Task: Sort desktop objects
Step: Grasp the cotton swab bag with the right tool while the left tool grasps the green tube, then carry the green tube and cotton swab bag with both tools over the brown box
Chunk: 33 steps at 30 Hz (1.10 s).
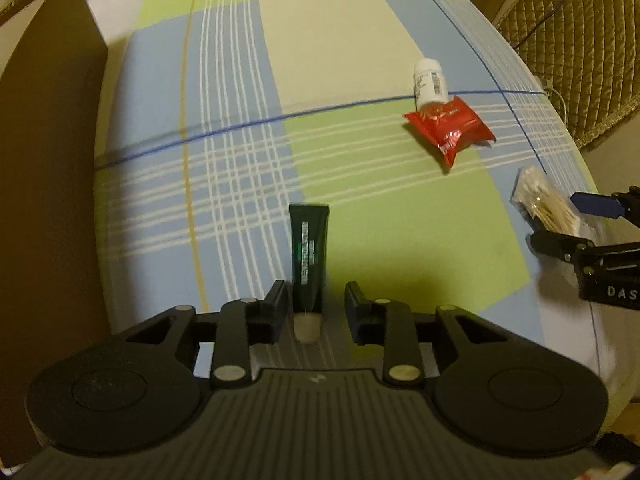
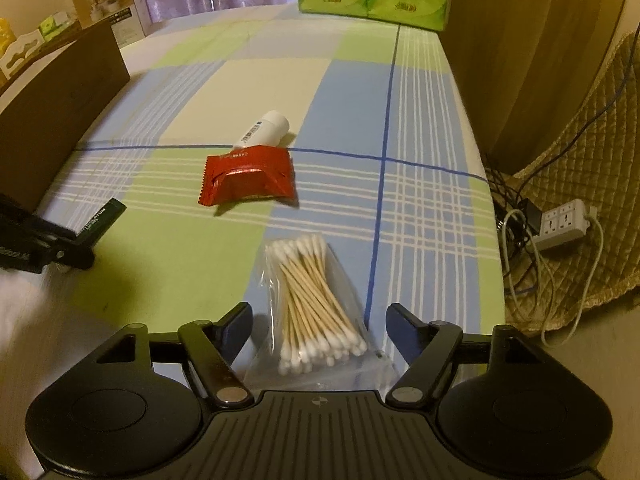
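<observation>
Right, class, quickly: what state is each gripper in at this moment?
Left gripper: open, fingers either side of the dark green tube, not clamped.
Right gripper: open, straddling the bag of cotton swabs, holding nothing.

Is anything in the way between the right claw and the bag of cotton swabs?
Nothing visible is. The clear plastic bag of wooden cotton swabs already lies between the open fingers of the right claw. The red foil packet and the white plastic bottle lie farther off on the checked tablecloth.
</observation>
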Available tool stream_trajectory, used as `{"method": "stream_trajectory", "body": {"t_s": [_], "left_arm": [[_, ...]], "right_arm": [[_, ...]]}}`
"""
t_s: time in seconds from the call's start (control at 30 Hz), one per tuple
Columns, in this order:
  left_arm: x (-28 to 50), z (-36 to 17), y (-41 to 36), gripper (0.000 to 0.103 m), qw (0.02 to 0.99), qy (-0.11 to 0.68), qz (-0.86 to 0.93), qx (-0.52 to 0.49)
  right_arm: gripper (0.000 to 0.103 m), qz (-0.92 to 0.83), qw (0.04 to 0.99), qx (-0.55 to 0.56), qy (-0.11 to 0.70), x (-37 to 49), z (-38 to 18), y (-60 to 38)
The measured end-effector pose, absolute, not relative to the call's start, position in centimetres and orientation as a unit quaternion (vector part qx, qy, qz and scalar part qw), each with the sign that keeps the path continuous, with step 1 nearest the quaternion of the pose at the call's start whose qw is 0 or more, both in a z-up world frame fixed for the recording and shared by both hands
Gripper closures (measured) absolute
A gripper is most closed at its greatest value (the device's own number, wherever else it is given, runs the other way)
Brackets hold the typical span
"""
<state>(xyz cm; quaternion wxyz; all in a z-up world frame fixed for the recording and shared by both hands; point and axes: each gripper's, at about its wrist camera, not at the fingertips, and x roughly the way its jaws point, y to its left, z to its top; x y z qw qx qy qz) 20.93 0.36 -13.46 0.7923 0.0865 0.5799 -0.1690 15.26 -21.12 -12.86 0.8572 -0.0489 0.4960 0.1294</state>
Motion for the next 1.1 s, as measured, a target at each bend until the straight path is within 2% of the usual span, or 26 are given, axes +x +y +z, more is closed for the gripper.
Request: {"method": "stream_trajectory", "body": {"t_s": [0.17,0.27,0.33,0.4,0.5,0.57,0.8,1.1], "left_arm": [[21.0,-13.6,-0.7,0.077,0.801,0.565,-0.165,0.106],[20.5,-13.5,-0.7,0.09,0.803,0.563,-0.164,0.105],[19.8,-13.4,-0.5,0.09,0.801,0.565,-0.167,0.102],[19.1,-13.4,-0.2,0.09,0.801,0.567,-0.165,0.1],[17.9,-13.4,0.2,0.09,0.802,0.568,-0.163,0.09],[17.1,-13.3,0.4,0.09,0.8,0.57,-0.165,0.084],[14.9,-13.0,1.7,0.091,0.795,0.582,-0.164,0.047],[12.0,-9.2,4.3,0.091,0.824,0.545,-0.154,0.006]], "right_arm": [[0.032,0.133,0.86,-0.062,0.488,15.5,-13.1,-20.9],[0.032,0.137,0.863,-0.065,0.482,15.5,-13.2,-20.8],[0.039,0.14,0.862,-0.071,0.483,15.3,-13.4,-20.6],[0.057,0.153,0.863,-0.081,0.475,14.9,-13.3,-20.3],[0.069,0.168,0.855,-0.093,0.482,14.5,-13.1,-19.6],[0.072,0.176,0.849,-0.097,0.489,14.2,-13.1,-19.0],[0.076,0.211,0.826,-0.088,0.515,12.1,-12.8,-17.3],[0.076,0.273,0.817,-0.064,0.504,10.0,-9.8,-14.6]]}}
